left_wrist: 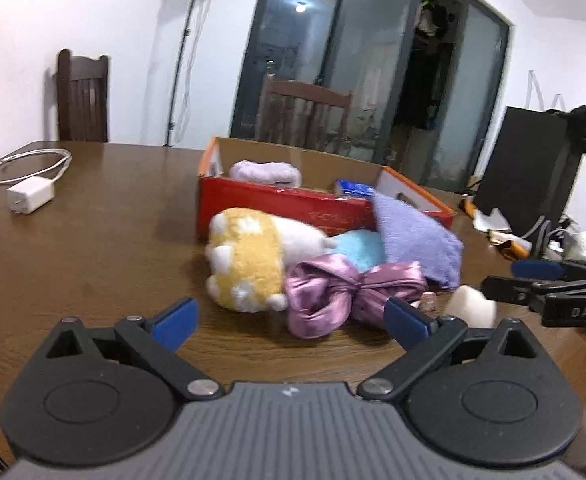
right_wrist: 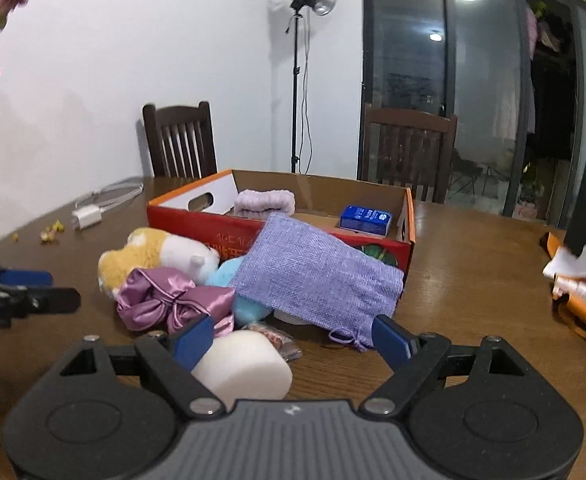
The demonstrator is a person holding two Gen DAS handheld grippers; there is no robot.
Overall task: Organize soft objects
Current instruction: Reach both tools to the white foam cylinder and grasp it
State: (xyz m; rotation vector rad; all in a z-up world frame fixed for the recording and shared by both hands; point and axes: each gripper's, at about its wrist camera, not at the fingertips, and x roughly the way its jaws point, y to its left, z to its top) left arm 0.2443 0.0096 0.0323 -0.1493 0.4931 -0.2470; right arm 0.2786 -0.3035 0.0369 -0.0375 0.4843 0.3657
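Open red-and-orange cardboard box (right_wrist: 293,236) on brown wooden table (right_wrist: 473,264): holds lilac fluffy cloth (right_wrist: 264,201), blue printed carton (right_wrist: 365,219), print unreadable. Purple knitted pouch (right_wrist: 317,276) leans on its front wall, above the soft pile. Left gripper (left_wrist: 289,316), right gripper (right_wrist: 293,338): both spread, empty; "DAS" on right gripper.

Left gripper (left_wrist: 289,322) jaws wide apart, empty, above table (left_wrist: 93,248); satin bow (left_wrist: 339,292) just ahead, touching yellow plush (left_wrist: 249,260); purple pouch (left_wrist: 413,236) leans on red box (left_wrist: 285,204)
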